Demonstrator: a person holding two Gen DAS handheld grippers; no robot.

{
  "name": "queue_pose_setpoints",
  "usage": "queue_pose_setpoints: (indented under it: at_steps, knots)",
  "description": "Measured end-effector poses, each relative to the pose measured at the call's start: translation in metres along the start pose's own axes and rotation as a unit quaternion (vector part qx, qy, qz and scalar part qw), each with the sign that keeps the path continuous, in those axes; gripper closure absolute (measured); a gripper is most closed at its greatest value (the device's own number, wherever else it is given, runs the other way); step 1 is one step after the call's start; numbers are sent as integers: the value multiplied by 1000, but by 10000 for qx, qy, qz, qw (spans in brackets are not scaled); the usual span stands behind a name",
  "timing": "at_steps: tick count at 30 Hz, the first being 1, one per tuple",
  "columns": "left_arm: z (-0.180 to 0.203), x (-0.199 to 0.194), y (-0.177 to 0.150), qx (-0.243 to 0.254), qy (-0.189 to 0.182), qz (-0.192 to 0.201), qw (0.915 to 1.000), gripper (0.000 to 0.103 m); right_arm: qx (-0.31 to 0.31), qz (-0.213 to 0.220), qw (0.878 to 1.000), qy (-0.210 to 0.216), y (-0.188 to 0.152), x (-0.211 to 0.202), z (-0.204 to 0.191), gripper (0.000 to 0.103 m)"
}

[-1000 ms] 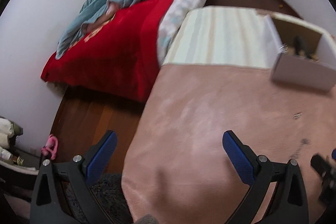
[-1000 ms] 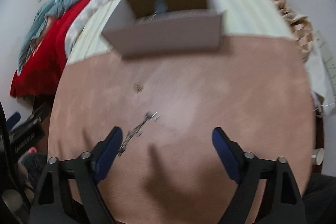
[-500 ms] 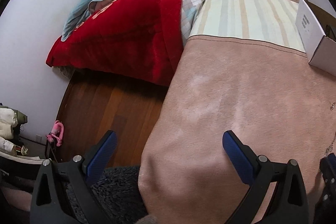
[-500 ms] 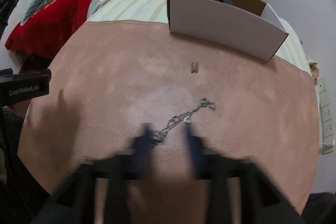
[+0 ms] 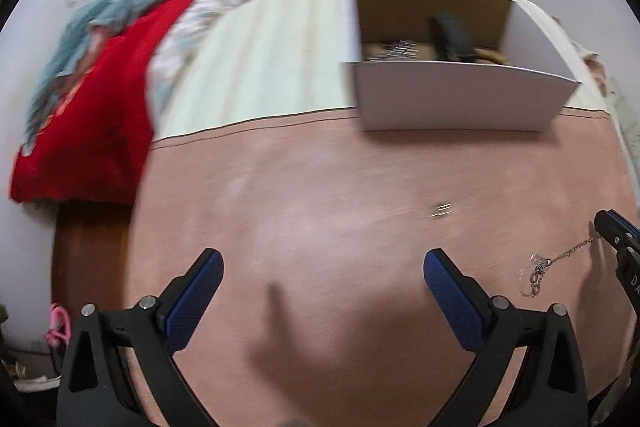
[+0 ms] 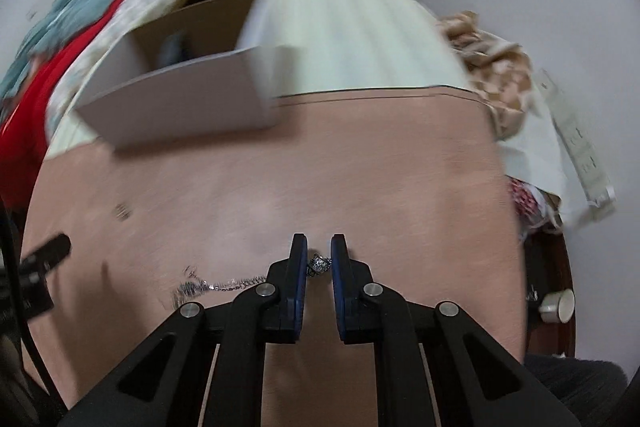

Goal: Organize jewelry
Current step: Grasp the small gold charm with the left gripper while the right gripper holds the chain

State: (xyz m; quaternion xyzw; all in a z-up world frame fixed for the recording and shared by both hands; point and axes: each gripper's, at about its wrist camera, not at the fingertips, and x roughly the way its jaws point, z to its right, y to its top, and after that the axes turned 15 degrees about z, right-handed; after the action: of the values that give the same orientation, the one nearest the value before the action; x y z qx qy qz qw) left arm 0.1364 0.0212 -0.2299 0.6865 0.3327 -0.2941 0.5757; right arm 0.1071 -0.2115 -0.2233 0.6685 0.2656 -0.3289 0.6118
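1. The right gripper [image 6: 319, 253] is seen closed down on one end of a silver chain necklace [image 6: 224, 285] — a small sparkling bit of it is pinched between the blue pads, whose jaws stand narrowly apart around it.

2. From that pinch the necklace's long axis is laid out to the gripper's left, along the pink blanket [image 6: 360, 187] on the bed; its far end is bunched in a small tangle. In the left wrist view the same chain [image 5: 552, 263] is seen running from the right gripper's tip [image 5: 608, 227] down toward the tangle, so most of its length is judged to be resting on the blanket rather than lifted.

3. The left gripper [image 5: 322, 273] is held wide open over bare blanket, nothing between its pads. The necklace lies to its right, near its right finger [image 5: 442, 273] but apart from it.

4. The open cardboard box [image 6: 192, 95] stands ahead and to the left of the right gripper, well apart — some jewelry and a dark item are glimpsed inside it in the left view [image 5: 460, 95].

5. A small separate metal piece [image 5: 440, 209], too blurred to identify, is left lying on the blanket between box and grippers.
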Motion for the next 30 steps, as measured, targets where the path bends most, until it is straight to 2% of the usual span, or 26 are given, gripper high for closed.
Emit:
queue_pose_setpoints:
  at_steps: [4,7,10,12,17,20,28,30]
  knots:
    - [16,12,4,-182,-330,-185,9991,1,163,-48,9998,-81,1,4,22,91]
    - [29,14,7,-240,-431,-67,9988,3,199,-97,9997,-66,-7,9,19,91]
    - [37,14,9,-270,-457,-8,9986,19,126,-23,9999,-46,-9,4,18,91]
    - [41,16,9,-297,-494,-54,9983,37,125,0,9999,-21,-11,2,18,91]
    - [42,20,6,-247,-462,-80,9986,40,185,30,9998,33,-13,4,18,91]
    - [42,21,4,-277,-481,-47,9984,52,186,45,9998,46,-13,5,18,91]
    - [43,21,5,-319,-462,56,9984,60,250,75,9996,66,-13,5,19,91]
    - [44,21,6,-328,-502,64,9982,66,251,72,9996,74,-14,5,19,91]
